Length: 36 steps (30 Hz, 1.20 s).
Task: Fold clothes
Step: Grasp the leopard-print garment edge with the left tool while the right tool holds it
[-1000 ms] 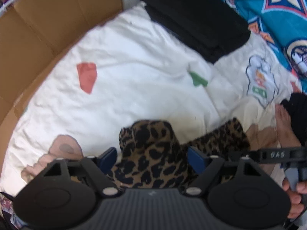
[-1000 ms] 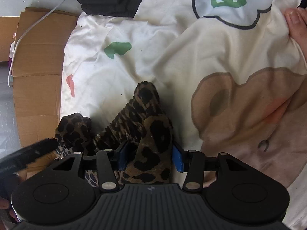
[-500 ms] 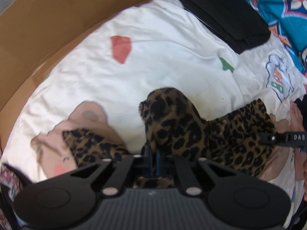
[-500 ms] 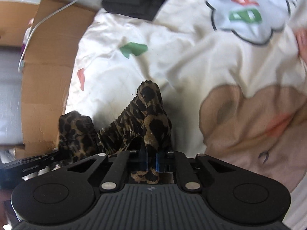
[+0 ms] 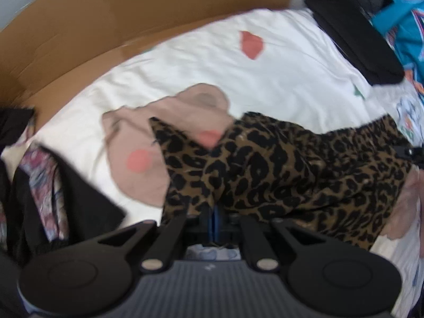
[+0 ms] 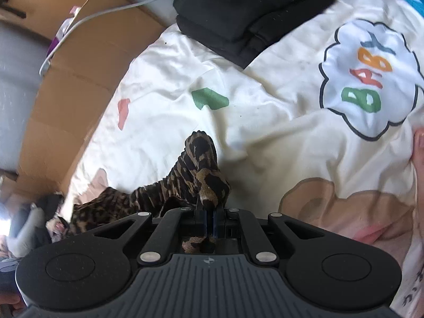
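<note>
Left wrist view is kinda blurry, but you can see the left gripper clamped tight on the leopard-print garment, blue pads squeezed together with only a thin bit of fabric pinched between them. The rest of the garment fans out away from the fingers, going far and off to the right across the cream bedspread, covering part of the tan bear print on it. At the right edge of that stretch you can just make out the other gripper's black body. There's a dark floral piece of clothing at near left, a stack of folded black clothes at far right, and cardboard along the far left side. Right wrist view is sharper: the right gripper is also pinched on the same garment, pads nearly touching with a corner of cloth between them and a little tail poking out behind the pads on the near side. From the fingers the fabric stands up in a bunched peak just past the tips, then drapes down and left toward the cardboard. The black stack sits far center, and the "BABY" cloud print is to the right
</note>
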{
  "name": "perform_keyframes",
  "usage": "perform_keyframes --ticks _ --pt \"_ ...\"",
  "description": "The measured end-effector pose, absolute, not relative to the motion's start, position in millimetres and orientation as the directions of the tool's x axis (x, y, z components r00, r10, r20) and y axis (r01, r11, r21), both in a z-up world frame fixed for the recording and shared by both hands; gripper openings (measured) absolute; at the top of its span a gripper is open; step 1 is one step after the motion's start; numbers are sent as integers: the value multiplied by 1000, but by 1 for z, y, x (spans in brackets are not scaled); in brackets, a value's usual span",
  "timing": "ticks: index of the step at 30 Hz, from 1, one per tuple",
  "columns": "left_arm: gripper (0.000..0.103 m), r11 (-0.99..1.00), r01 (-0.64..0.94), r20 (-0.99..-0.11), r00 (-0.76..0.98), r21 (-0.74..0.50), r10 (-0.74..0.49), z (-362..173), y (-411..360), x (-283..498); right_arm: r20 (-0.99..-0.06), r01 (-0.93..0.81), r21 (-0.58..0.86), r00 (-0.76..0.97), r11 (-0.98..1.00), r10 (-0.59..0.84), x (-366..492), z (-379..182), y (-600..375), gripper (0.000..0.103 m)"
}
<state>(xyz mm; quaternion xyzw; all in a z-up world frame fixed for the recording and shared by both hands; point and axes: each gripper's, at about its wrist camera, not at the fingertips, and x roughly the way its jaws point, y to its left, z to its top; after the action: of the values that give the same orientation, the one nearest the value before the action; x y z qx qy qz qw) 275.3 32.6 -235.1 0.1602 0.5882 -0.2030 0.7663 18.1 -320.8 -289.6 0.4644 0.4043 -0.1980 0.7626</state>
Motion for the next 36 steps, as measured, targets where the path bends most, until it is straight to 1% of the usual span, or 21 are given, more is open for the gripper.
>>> perform_keyframes --ticks 9,13,14,15,17,20,21,22,24,26,28,31,34,36 --pt "2 917 379 -931 276 -122 -238 -263 77 245 -817 631 488 573 603 61 38 -291 -318 3" --pt "6 931 324 -901 333 -168 -278 -267 88 239 -835 596 457 543 661 88 60 -293 -322 13" --pt "11 935 303 -889 355 -183 -289 -265 91 238 -842 588 449 530 673 99 65 -293 -323 16" --pt "13 939 282 -876 378 -198 -299 -262 94 237 -852 588 441 511 677 111 69 -292 -325 23" --pt "14 944 245 -851 423 -222 -311 -254 96 236 -870 615 437 473 657 137 74 -294 -329 30" --pt "21 940 252 -821 468 -230 -327 -240 93 236 -896 638 410 415 652 157 81 -294 -331 31" --pt "23 938 256 -812 478 -235 -334 -236 92 237 -908 629 386 387 675 159 85 -292 -331 31" --pt "24 934 257 -803 484 -250 -348 -233 91 238 -922 619 356 354 700 156 89 -291 -332 33" --pt "25 928 257 -784 501 -270 -367 -228 87 243 -943 577 315 282 754 178 101 -291 -337 35" --pt "29 927 257 -775 512 -274 -371 -225 83 247 -967 529 247 193 812 168 115 -290 -342 36" --pt "30 922 261 -772 507 -287 -384 -226 77 251 -979 488 205 111 849 172 128 -292 -347 41" --pt "30 919 265 -769 506 -291 -389 -227 70 254 -974 486 216 44 847 223 147 -293 -364 42" --pt "33 918 257 -772 499 -303 -395 -230 64 258 -968 501 208 -16 840 250 161 -296 -379 43" --pt "35 918 262 -784 481 -298 -392 -233 57 263 -956 496 247 -17 832 293 162 -298 -380 43"
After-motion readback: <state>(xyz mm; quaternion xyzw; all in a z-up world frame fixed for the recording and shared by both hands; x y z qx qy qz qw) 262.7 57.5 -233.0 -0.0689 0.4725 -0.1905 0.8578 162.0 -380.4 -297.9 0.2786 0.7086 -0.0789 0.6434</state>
